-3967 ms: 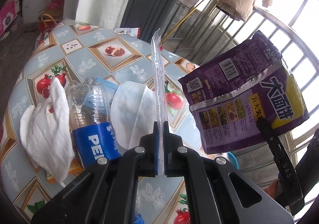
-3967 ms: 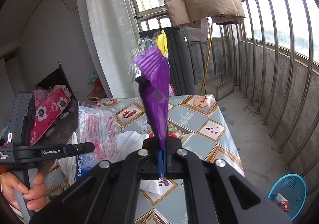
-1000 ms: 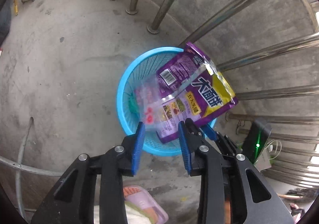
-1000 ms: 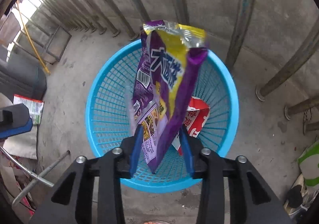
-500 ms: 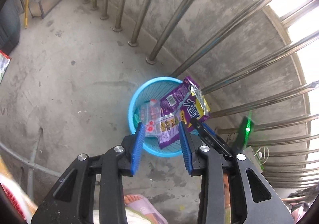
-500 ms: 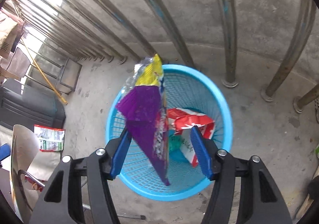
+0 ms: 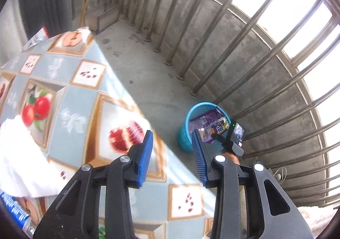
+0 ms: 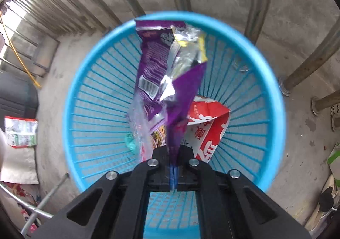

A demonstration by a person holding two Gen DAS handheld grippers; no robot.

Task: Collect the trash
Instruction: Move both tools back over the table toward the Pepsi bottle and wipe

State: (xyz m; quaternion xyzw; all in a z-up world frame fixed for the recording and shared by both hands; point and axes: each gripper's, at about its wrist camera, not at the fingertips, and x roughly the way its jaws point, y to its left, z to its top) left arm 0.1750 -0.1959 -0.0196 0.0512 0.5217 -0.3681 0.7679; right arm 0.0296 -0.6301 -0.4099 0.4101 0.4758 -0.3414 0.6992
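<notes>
Below, the right gripper [image 8: 173, 170] pinches a purple wrapper [image 8: 170, 81] over the blue basket [image 8: 89, 98]; left gripper [image 7: 172, 151] gapes empty.

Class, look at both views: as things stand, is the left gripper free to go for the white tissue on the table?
Probably yes. The left gripper is open with nothing between its fingers, and the tissue lies uncovered on the table to its left, with nothing between them.

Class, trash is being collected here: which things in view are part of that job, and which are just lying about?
Job: purple wrapper, blue basket, red packet, tissue, bottle, right gripper.
Lying about: tablecloth, railing, floor packet.
</notes>
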